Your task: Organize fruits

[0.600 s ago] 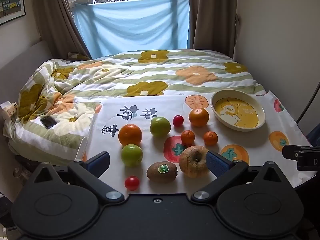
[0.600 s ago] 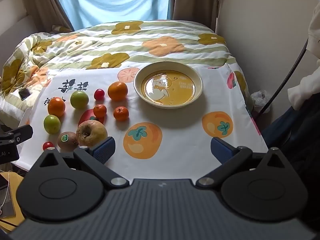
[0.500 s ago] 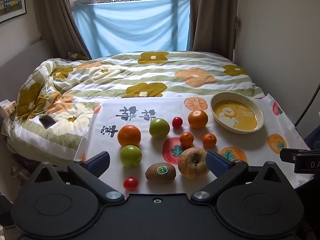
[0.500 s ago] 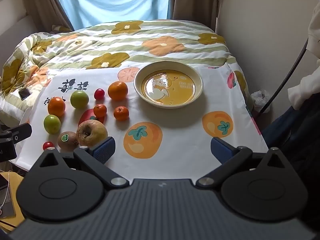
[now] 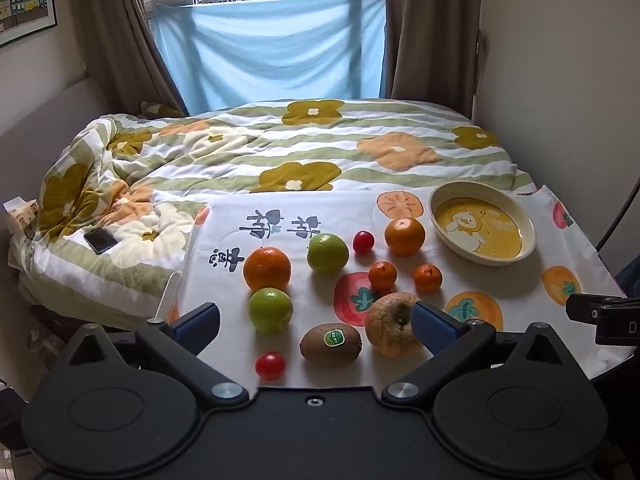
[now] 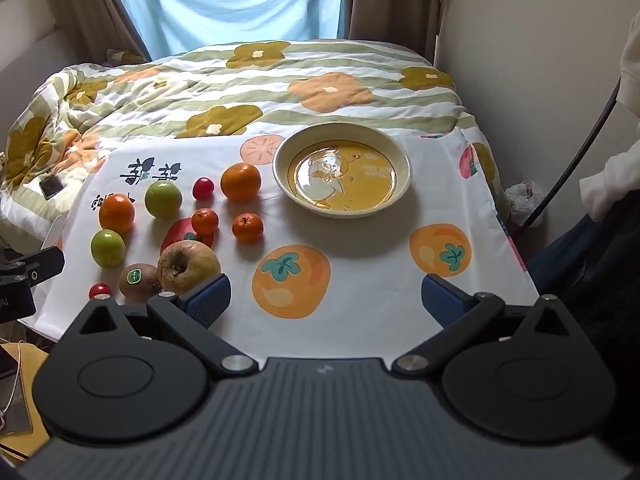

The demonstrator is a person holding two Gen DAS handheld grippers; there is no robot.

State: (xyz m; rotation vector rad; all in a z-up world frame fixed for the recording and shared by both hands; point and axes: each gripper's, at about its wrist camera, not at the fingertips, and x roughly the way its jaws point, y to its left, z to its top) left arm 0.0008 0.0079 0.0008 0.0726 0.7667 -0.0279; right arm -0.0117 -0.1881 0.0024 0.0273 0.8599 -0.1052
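Several fruits lie on a white printed cloth: a brown apple, a kiwi, two green apples, oranges, small tangerines and cherry tomatoes. A yellow duck bowl stands empty at the right; it also shows in the right wrist view. My left gripper is open and empty, hovering before the near fruits. My right gripper is open and empty above the cloth, right of the brown apple.
A flowered quilt covers the bed behind the cloth, with a phone on its left part. A wall stands on the right and curtains at the back. The cloth's near edge hangs at the table front.
The left gripper has drawn back and tilted up slightly, so the fruits sit a little lower and farther in its view. The right gripper has barely moved.
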